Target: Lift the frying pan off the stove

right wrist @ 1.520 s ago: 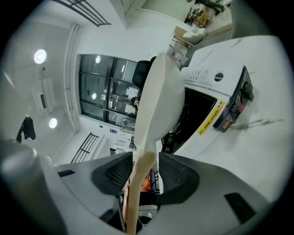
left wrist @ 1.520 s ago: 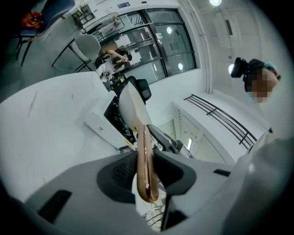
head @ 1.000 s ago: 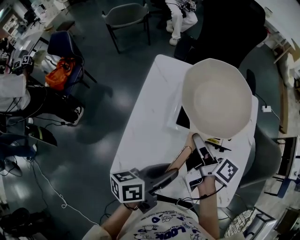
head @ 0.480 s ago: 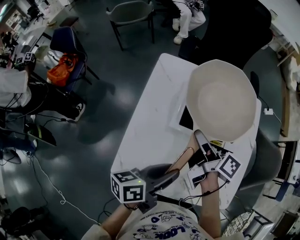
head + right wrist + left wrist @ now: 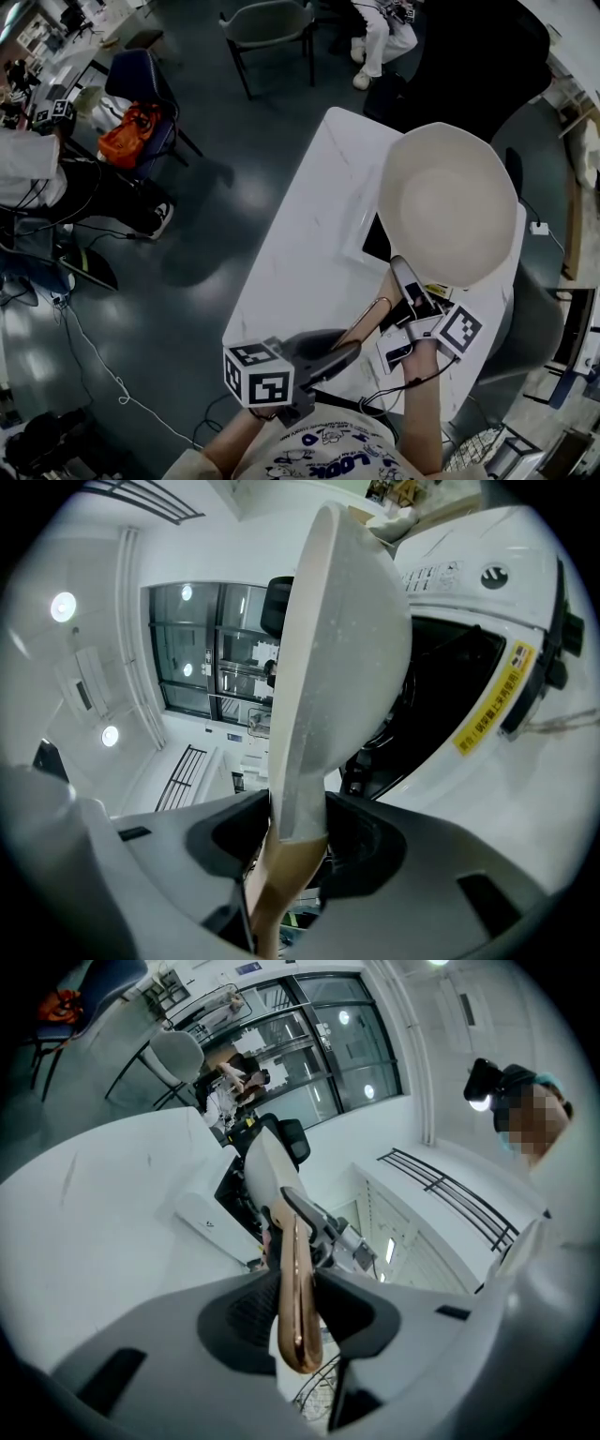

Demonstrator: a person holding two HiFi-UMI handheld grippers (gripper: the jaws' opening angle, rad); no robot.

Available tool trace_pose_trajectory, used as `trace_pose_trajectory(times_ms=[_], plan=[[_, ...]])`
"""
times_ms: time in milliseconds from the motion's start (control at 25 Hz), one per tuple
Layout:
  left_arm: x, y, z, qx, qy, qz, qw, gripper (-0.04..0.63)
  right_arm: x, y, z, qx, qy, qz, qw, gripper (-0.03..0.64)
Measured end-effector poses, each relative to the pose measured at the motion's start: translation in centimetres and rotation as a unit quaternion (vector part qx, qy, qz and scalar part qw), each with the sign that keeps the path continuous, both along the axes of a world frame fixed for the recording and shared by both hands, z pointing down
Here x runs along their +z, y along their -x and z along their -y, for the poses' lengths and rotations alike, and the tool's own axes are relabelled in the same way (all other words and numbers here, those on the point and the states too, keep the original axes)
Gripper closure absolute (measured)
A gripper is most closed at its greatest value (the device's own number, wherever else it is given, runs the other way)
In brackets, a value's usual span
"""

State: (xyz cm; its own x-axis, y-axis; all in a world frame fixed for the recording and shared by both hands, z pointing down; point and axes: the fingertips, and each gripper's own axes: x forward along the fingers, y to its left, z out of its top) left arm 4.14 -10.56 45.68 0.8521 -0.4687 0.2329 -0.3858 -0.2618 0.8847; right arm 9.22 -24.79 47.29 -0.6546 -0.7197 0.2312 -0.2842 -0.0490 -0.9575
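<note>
You have one frying pan [image 5: 448, 202], one stove [image 5: 368, 244], one worktop [image 5: 305, 262], two grippers [image 5: 292, 1288] [image 5: 298, 817] and two chairs [image 5: 270, 22] [image 5: 142, 79].

White table [image 5: 309, 234], grey chair [image 5: 267, 21] beyond, orange bag [image 5: 127, 134] on blue chair [image 5: 150, 75], far L.

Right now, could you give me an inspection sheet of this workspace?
Surface: white table, stove standing on it.
Job's things: cream frying pan held up over the stove, apparently clear of it.
Clutter: nothing seen.
Grippers: left tongs clamp the end of the handle; right tongs clamp it nearer the pan.
Cables: cable on the floor.
Surroundings: chair, orange bag, seated person.
</note>
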Motion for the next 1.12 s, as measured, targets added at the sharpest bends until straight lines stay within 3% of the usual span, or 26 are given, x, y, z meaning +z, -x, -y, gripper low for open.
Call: trace_pose_trajectory(times_ms=[1120], plan=[[0.29, -0.33, -0.18, -0.004, 0.003, 0.000, 1.0000, 0.471, -0.02, 0.19, 0.44, -0.004, -0.032, 0.019, 0.999, 0.446]])
